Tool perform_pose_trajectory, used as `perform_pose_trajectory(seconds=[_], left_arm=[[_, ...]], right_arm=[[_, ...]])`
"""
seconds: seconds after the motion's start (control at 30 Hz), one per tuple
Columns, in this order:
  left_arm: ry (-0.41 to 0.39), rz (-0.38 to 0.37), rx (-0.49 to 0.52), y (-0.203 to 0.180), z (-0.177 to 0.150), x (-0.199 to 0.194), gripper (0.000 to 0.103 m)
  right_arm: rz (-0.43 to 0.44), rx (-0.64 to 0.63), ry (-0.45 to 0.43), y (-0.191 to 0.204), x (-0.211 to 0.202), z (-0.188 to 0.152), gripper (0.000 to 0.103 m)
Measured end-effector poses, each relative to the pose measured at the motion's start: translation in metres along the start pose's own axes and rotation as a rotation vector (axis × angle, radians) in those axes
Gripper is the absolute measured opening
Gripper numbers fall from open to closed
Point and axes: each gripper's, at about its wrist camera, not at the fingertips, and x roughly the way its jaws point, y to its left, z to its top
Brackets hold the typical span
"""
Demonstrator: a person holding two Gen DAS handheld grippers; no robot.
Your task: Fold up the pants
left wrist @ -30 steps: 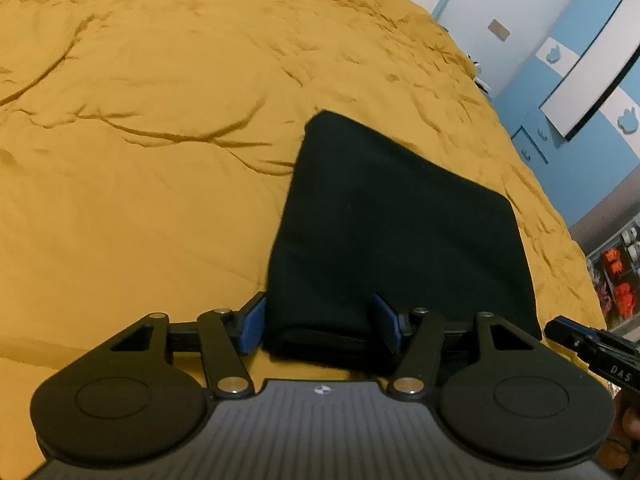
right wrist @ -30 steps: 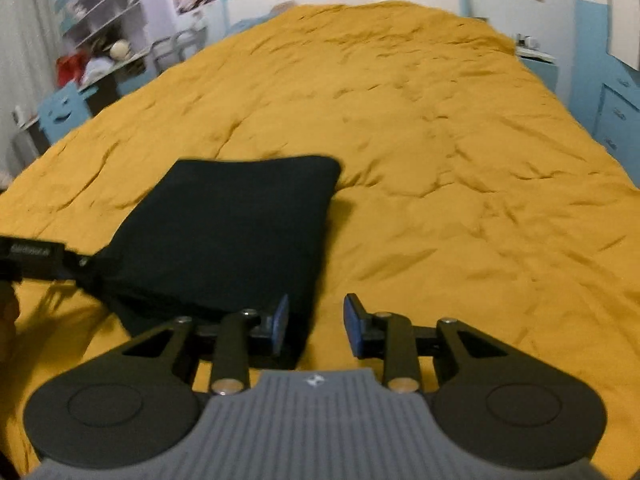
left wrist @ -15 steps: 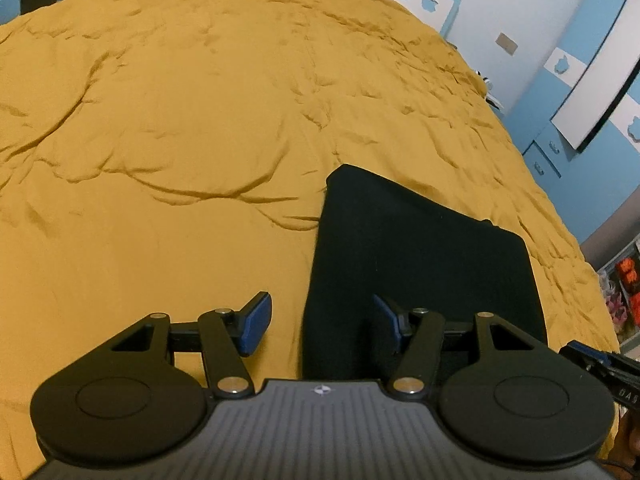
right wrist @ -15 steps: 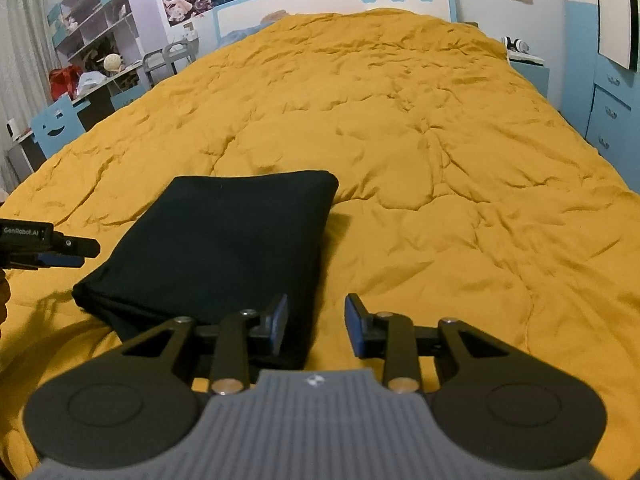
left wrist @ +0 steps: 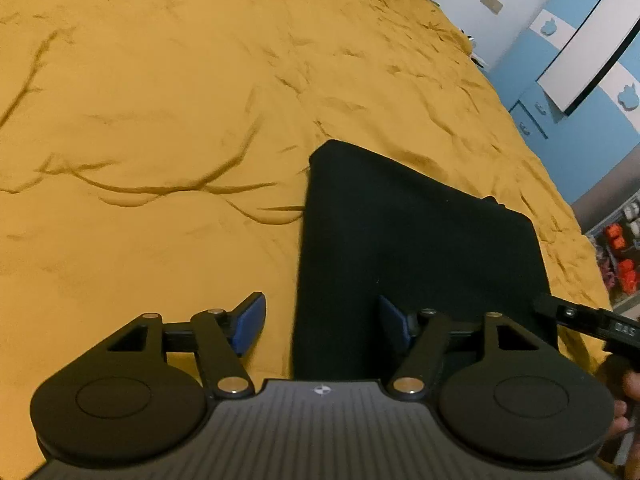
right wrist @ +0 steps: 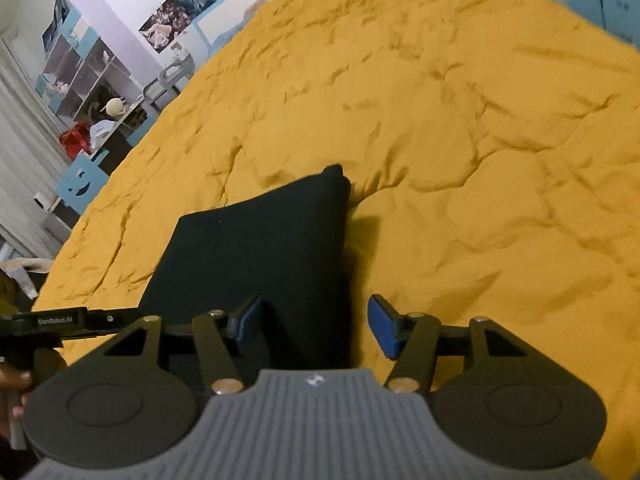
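Where the pants [left wrist: 416,248] lie, mustard bedspread [left wrist: 168,120] wrinkles.

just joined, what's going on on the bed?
A person holds a gripper in each hand over black pants already folded into a compact rectangle on the yellow bedspread. The left gripper and right gripper each straddle a near corner of the stack, jaws opening, pads not pressing on the cloth. Nothing is gripped; the fold looks essentially done.

Bed [left wrist: 160,120], covered by a creased mustard-yellow quilt [right wrist: 480,140]. Blue-and-white cabinets [left wrist: 576,92] with apple shapes, seen beside it. Open shelf unit [right wrist: 80,76], posters [right wrist: 180,12] on the wall and a blue smiley-face chair back [right wrist: 80,182], seen on the other side.
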Motion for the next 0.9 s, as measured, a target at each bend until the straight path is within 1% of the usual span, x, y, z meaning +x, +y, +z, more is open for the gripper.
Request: perform_pose_trajectory(seconds=[0.07, 0.13, 0.2, 0.33, 0.4, 0.53, 0.67, 0.77, 0.87, 0.9], left_arm=[[0.015, -0.027, -0.004, 0.003, 0.003, 0.007, 0.079], [0.028, -0.048, -0.003, 0.005, 0.006, 0.014, 0.084], [0.033, -0.062, 0.004, 0.006, 0.007, 0.02, 0.087], [0.027, -0.087, 0.022, 0.007, 0.009, 0.029, 0.091], [0.026, -0.106, 0.019, 0.007, 0.009, 0.032, 0.092], [0.027, -0.136, 0.018, 0.004, 0.01, 0.037, 0.093], [0.035, -0.145, 0.059, -0.007, 0.011, 0.044, 0.095], [0.04, -0.15, 0.066, -0.008, 0.012, 0.047, 0.095], [0.042, -0.159, 0.059, -0.007, 0.013, 0.048, 0.095], [0.042, -0.16, 0.059, -0.006, 0.013, 0.047, 0.095]], right_arm=[[0.038, 0.025, 0.022, -0.005, 0.01, 0.004, 0.059], [0.071, 0.037, 0.053, -0.009, 0.019, 0.007, 0.065], [0.082, 0.03, 0.088, -0.01, 0.029, 0.009, 0.067], [0.116, 0.036, 0.141, -0.013, 0.047, 0.013, 0.076], [0.142, 0.048, 0.157, -0.014, 0.057, 0.014, 0.078], [0.187, 0.055, 0.169, -0.014, 0.07, 0.016, 0.079], [0.221, 0.038, 0.174, -0.01, 0.08, 0.016, 0.079], [0.239, 0.041, 0.17, -0.01, 0.081, 0.017, 0.078], [0.251, 0.041, 0.16, -0.009, 0.083, 0.017, 0.073], [0.259, 0.041, 0.155, -0.009, 0.083, 0.017, 0.069]])
